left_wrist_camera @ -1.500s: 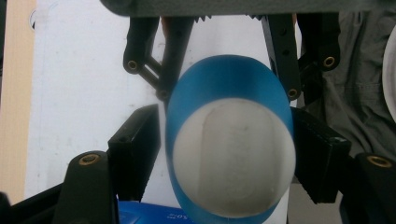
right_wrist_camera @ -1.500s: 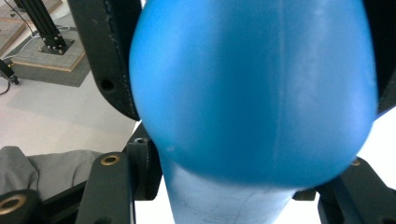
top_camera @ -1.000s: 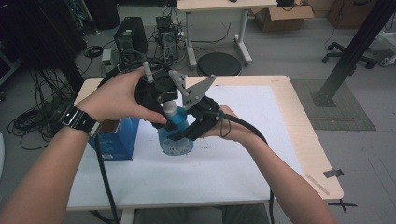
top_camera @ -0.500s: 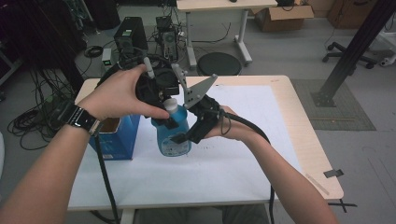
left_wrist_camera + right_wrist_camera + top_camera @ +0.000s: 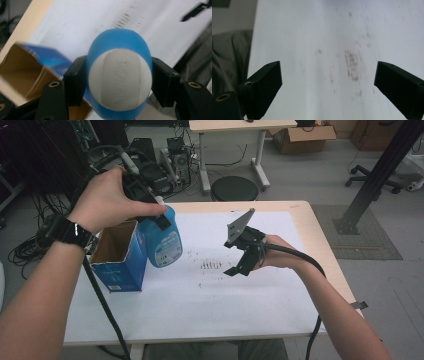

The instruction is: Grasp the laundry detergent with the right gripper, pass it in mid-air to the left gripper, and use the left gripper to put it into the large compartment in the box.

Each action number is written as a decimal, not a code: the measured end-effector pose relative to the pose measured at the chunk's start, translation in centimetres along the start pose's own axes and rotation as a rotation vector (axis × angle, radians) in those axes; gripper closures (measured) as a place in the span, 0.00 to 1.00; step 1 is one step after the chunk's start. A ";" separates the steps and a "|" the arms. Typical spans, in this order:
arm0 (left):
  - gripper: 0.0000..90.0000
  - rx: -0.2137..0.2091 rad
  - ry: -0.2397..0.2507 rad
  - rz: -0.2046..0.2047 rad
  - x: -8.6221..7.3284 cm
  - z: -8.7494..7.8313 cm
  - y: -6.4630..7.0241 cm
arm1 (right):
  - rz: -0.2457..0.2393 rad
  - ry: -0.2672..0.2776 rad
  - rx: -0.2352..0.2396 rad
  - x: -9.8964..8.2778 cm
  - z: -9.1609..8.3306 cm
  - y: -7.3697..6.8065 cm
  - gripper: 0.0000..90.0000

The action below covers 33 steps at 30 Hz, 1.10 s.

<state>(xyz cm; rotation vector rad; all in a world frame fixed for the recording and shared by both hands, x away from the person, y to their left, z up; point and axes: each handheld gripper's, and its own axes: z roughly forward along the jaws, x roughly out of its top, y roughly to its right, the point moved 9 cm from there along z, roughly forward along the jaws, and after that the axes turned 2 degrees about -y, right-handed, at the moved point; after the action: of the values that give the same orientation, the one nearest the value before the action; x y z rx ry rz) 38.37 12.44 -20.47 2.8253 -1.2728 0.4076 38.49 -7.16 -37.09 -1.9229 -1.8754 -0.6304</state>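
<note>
High view: our left gripper [image 5: 150, 210], upper left, has its fingers clamped on a smooth blue plastic bottle [image 5: 162, 240], upright, just beside the open cardboard box [image 5: 120, 255] on the counter [image 5: 280, 320].

Left gripper view: bottle dead centre, squeezed.

Right gripper view: right gripper [image 5: 327, 82] spread wide, holding nothing.

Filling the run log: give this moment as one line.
left gripper: shut on blue bottle, lifted beside open blue box | right gripper: open, empty, over white table sheet
</note>
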 end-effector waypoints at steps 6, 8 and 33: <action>0.42 0.050 0.039 -0.235 -0.7 -1.4 -3.0 | 0.026 -0.122 -0.041 -4.2 -1.0 0.9 0.08; 0.42 0.067 0.036 -0.343 -1.6 -2.3 -4.6 | 0.051 -0.187 -0.057 -6.5 -1.8 1.3 0.08; 0.42 0.202 0.076 -0.744 -6.7 -3.2 -11.8 | 0.124 -0.422 -0.097 -15.6 -6.1 1.7 0.09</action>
<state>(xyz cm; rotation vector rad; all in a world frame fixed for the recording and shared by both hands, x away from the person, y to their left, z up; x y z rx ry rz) 42.11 25.63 -17.88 3.1187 -0.1150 0.6085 39.75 -23.57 -40.68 -2.3598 -1.9695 -0.2967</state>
